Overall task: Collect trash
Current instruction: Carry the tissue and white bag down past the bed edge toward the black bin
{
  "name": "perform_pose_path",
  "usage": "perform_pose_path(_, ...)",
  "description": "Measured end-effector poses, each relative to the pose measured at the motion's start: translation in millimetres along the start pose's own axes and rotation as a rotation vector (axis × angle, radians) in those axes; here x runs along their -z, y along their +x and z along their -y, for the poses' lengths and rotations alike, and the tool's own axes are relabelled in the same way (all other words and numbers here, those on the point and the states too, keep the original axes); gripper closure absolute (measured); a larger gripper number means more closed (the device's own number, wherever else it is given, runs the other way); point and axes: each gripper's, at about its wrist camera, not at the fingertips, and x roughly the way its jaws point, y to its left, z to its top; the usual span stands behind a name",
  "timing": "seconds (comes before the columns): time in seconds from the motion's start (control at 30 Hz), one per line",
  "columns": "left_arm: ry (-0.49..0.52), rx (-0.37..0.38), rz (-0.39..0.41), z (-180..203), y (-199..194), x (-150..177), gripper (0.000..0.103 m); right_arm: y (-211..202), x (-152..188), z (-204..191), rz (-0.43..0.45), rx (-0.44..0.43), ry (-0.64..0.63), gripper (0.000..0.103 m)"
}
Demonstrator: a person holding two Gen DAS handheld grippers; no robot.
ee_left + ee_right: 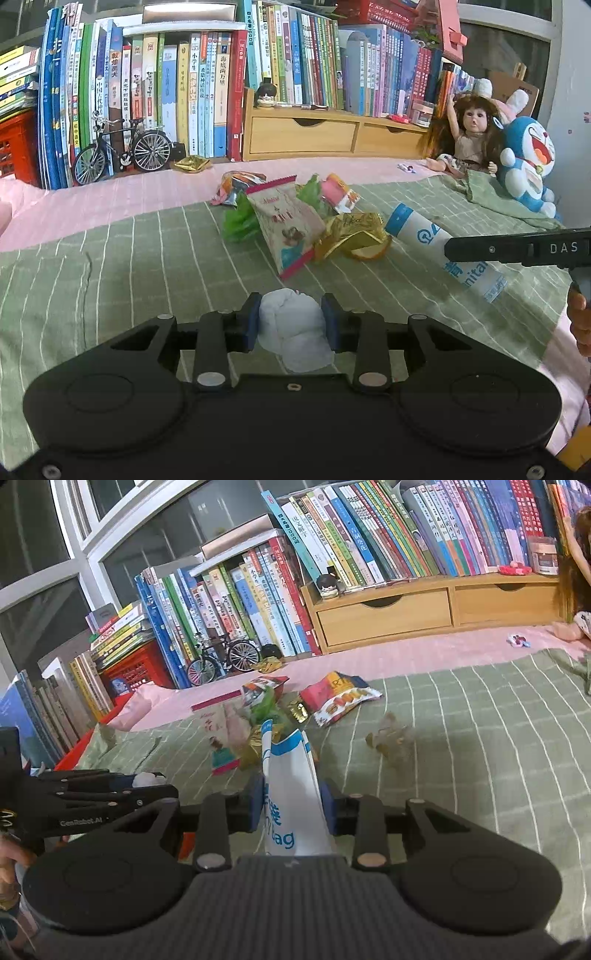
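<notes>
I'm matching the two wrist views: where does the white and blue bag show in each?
Left wrist: white and blue bag at right of centre, partly behind the right claw's finger.
Right wrist: bottom centre, pinched in the right claw.
Shared landmark: toy bicycle.

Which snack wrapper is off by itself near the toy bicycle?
The crumpled gold wrapper beside the toy bicycle, on the pink sheet; the others sit heaped together on the green blanket.
</notes>
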Motion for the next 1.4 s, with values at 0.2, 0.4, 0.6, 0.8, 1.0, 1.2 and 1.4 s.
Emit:
perform_pose_path(0.2,-0.001,0.017,-0.003,9.6,-20.0,12.7,0.070,-17.5,7.3,-14.1,0.014,-0.009,-0.005,0.065)
perform_pose_path(0.4,-0.002,0.029,0.012,21.3,-46.1,22.2,0.070,-35.9,16.1,-26.1,0.030,-0.021,0.005,0.065)
perform_pose_path(0.6,0.012,0.044,0.028,36.0,-75.3,32.3,0.070,-57.5,27.8,-38.2,0.046,-0.033,0.006,0.065)
perform_pose_path(0.8,0.012,0.055,0.041,48.6,-101.2,44.2,0.070,-80.7,39.2,-52.5,0.057,-0.045,-0.019,0.065)
perform_pose_path(1.0,0.026,0.056,0.053,63.4,-126.3,63.7,0.070,-102.3,54.8,-64.8,0.063,-0.057,-0.023,0.065)
perform_pose_path(1.2,0.039,0.062,0.039,79.3,-146.5,85.7,0.070,-122.8,80.0,-73.0,0.056,-0.070,-0.017,0.064)
perform_pose_path(1.4,0.050,0.088,0.035,94.0,-163.6,108.5,0.070,-141.0,103.6,-75.9,0.046,-0.063,-0.005,0.064)
